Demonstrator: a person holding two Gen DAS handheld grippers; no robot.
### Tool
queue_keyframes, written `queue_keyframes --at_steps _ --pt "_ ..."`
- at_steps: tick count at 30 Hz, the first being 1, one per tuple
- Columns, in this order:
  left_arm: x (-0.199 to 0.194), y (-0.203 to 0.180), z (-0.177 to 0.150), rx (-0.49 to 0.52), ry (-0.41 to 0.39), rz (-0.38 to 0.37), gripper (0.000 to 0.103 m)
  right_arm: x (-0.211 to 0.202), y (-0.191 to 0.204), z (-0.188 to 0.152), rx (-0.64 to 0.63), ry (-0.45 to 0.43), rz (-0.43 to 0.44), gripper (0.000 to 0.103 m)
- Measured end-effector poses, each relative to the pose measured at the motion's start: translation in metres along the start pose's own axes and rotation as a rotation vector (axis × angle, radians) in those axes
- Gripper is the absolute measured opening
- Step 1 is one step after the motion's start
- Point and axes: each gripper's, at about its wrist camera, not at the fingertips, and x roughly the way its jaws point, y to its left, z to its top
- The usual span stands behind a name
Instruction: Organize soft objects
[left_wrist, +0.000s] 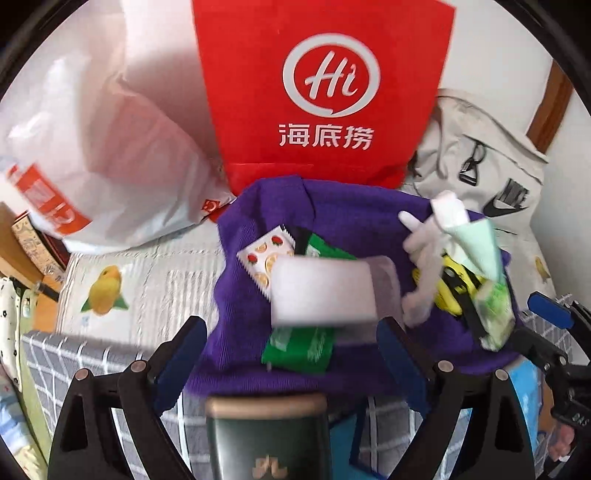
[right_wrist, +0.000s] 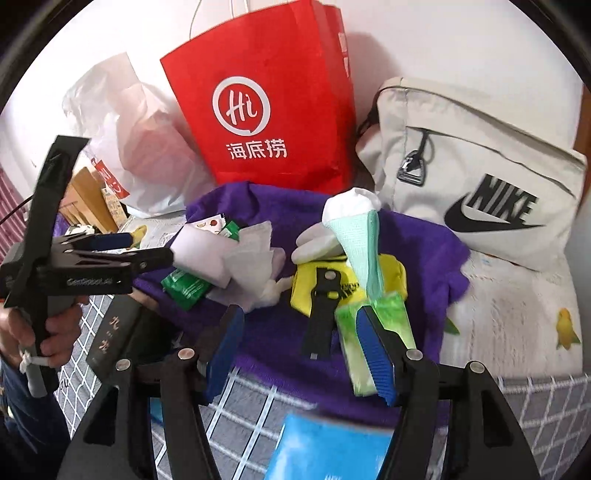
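A purple cloth (left_wrist: 332, 221) (right_wrist: 258, 325) lies on the bed with soft items on it. My left gripper (left_wrist: 295, 354) is open; a white tissue pack (left_wrist: 325, 295) sits just beyond its fingertips, over a green packet (left_wrist: 299, 349) and a fruit-print sachet (left_wrist: 264, 254). My right gripper (right_wrist: 303, 347) is open above the cloth; its right finger (right_wrist: 376, 354) touches a green tissue pack (right_wrist: 373, 328). A yellow pouch (right_wrist: 306, 284), a mint-and-white sock (right_wrist: 358, 236) and a white glove (right_wrist: 317, 243) lie ahead. The left gripper also shows in the right wrist view (right_wrist: 147, 254).
A red paper bag (left_wrist: 325, 92) (right_wrist: 266, 103) stands behind the cloth. A white plastic bag (left_wrist: 110, 158) lies left, a beige Nike backpack (right_wrist: 480, 173) right. A dark green box (left_wrist: 266, 435) and a blue packet (right_wrist: 328, 450) sit near me.
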Motion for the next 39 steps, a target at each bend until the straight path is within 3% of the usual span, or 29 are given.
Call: queue_keyframes --at_steps 4,10,14,17,27,30,39 --pt "-0.036 -0.002 -0.028 0.007 -0.054 0.019 0.093 -0.033 0.009 -0.015 0.033 -0.036 -0.009 0.064" --pt "-0.085 -0.008 -0.077 -0.001 -0.095 -0.081 0.093 -0.084 0.023 -0.045 0.070 -0.125 -0.035 0.083" --pt "-0.112 -0.017 -0.108 -0.002 -0.119 -0.080 0.093 -0.114 0.030 -0.067 0.112 -0.180 -0.053 0.088" --pt "-0.136 -0.023 -0.134 0.004 -0.152 -0.074 0.095 -0.131 0.038 -0.084 0.126 -0.196 -0.063 0.098" --pt "-0.192 -0.046 -0.200 0.021 -0.249 0.018 0.097 -0.178 0.053 -0.145 0.127 -0.234 -0.139 0.099" --pt "-0.203 -0.054 -0.217 0.029 -0.285 0.088 0.097 -0.189 0.056 -0.165 0.119 -0.251 -0.138 0.099" --pt "-0.220 -0.067 -0.243 0.008 -0.297 0.044 0.097 -0.215 0.058 -0.196 0.104 -0.285 -0.141 0.099"
